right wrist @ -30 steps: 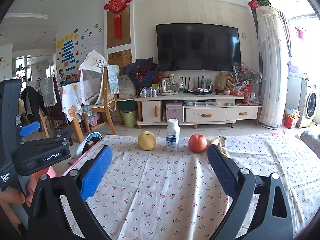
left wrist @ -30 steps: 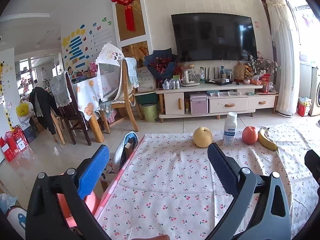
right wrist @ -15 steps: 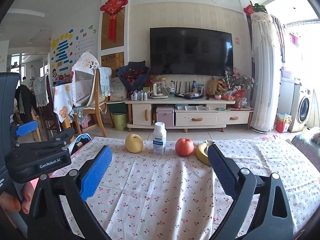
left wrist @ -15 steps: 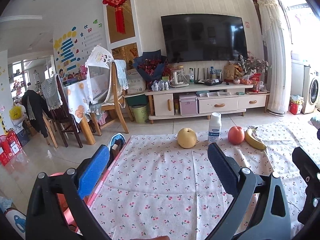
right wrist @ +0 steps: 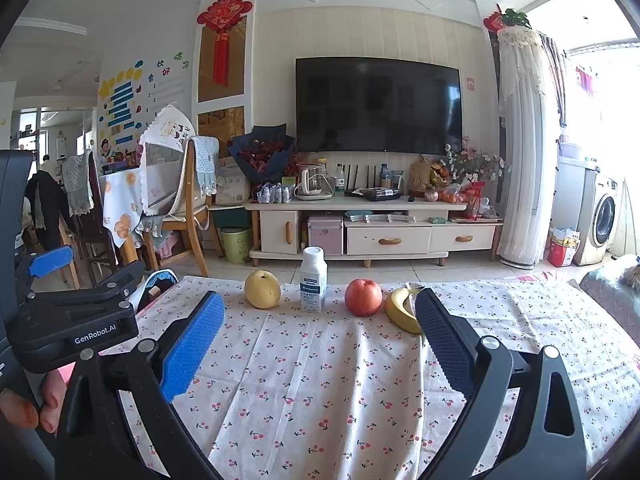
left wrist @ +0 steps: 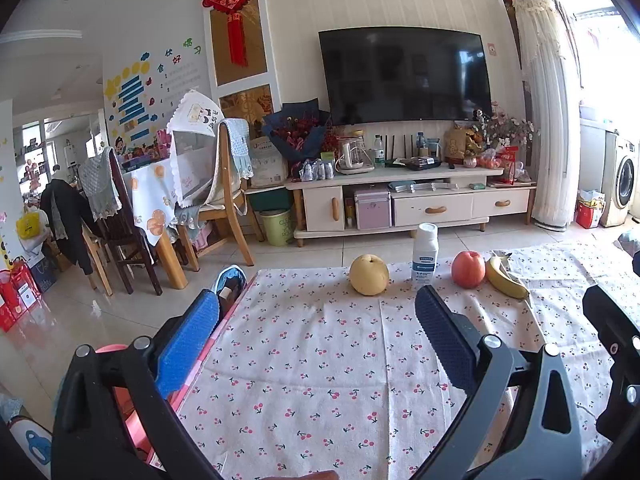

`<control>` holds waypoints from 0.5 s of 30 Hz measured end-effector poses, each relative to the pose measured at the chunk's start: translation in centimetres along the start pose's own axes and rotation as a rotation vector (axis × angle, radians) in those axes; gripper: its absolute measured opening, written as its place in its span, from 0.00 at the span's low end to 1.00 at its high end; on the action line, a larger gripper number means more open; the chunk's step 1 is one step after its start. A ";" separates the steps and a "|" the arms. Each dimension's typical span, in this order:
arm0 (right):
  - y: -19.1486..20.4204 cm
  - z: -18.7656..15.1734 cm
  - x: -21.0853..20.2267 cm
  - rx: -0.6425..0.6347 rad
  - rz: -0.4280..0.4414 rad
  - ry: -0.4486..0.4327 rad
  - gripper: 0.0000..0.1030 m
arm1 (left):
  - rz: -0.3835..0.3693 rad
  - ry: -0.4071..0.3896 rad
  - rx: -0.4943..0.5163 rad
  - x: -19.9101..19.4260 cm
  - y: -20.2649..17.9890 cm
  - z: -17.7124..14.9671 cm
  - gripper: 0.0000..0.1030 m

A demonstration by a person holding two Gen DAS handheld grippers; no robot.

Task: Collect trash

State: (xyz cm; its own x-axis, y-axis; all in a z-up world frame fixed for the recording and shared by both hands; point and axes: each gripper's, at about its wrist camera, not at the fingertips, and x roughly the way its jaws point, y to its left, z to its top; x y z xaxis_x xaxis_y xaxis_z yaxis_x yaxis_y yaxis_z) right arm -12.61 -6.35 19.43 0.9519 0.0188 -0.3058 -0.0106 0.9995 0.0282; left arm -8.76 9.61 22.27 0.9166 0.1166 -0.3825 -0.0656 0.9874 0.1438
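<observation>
Bottle: white, upright at the desk's far edge, between pear and apple; banana beyond. Likely the trash. It stands straight ahead of the right hand-held gripper, which looks nearer; left hand-held gripper faces it too. Both spread wide, empty.

On the cherry-print tablecloth: one yellow pear, one white bottle, one red apple, one banana. Four items, three of them fruit.
</observation>
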 end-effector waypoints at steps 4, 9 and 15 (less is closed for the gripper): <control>0.0 0.0 0.0 0.000 0.001 0.005 0.93 | 0.001 0.001 0.001 0.0 0.0 0.0 0.96; 0.0 -0.2 0.1 0.000 0.000 0.008 0.93 | 0.000 -0.001 0.001 0.0 0.0 0.0 0.96; 0.0 -0.1 0.1 0.001 0.001 0.008 0.93 | -0.003 0.000 0.001 0.0 0.0 0.1 0.96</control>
State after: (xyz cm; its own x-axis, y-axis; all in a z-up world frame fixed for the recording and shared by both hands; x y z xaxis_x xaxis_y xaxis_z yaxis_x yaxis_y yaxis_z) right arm -12.52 -6.39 19.30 0.9495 0.0194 -0.3131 -0.0109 0.9995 0.0289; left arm -8.67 9.59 22.38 0.9169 0.1135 -0.3826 -0.0625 0.9877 0.1434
